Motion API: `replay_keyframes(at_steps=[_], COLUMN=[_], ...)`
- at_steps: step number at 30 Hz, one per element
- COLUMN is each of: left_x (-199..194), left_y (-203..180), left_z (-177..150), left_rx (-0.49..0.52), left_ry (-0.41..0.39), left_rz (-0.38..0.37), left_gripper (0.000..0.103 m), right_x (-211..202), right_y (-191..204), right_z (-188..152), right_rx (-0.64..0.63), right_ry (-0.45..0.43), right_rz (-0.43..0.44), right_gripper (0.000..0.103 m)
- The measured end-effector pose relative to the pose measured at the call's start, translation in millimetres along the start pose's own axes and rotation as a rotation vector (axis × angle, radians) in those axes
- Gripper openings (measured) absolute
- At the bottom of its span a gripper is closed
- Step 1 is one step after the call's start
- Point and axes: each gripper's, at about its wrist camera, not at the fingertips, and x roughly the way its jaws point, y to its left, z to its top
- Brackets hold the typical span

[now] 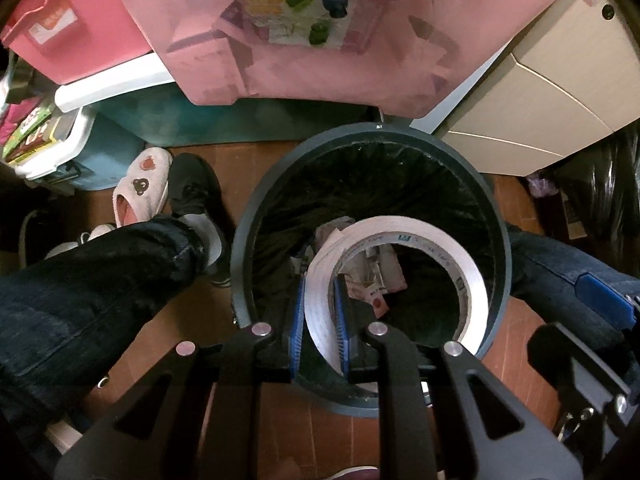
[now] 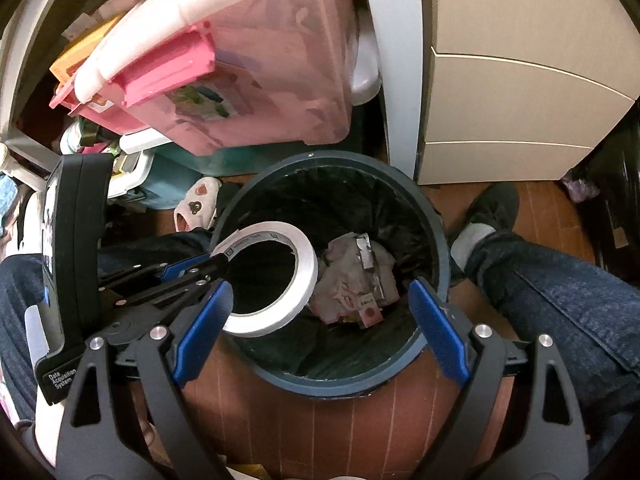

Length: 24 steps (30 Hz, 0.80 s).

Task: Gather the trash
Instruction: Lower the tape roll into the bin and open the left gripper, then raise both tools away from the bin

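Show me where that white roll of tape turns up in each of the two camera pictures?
Left wrist view: the roll of tape sits low and centre-right, its band pinched in the left gripper.
Right wrist view: the roll hangs left of centre, over the bin's left side.
Shared landmark: the round dark bin, crumpled trash inside.

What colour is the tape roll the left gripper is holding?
White, with small dark print inside the core; the tape roll shows best in the right wrist view.
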Motion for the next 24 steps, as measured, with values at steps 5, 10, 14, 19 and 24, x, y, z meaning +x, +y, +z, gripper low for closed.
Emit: replay_keyframes(at_steps=[5,10,14,19,24], left_x=[3.9,3.8,2.0,-2.1,-8.6], left_y=[-1.8,-2.6,-3.4,-3.2,-3.5], left_z=[0.2,0.6,0.7,1.2,1.1], left_rx=[0.001,0.004,0.004,0.006,0.005], left_ry=[0.005,-0.002,-0.009,-0.019,-0.032], left_rz=[-0.001,-0.001,0.000,0.000,-0.002], left_gripper=[0.017,0.017,0.017,0.017,0.022], right_x=[2.2,1.5,0.5,-2.7,-9.8], right_y=[-1.3,-2.1,-2.2,-3.2,-2.0], right_z=[0.2,0.7,-0.5,-0.9,-1.8], right_rx=[0.005,0.007,0.006,0.008,0.007], right_ry=[0.005,0.001,-0.003,-0.009,-0.022], right_rz=[-0.002,-0.003,-0.002,0.001,0.000], right_gripper=[0.089,0.089,0.089,0.089,0.089])
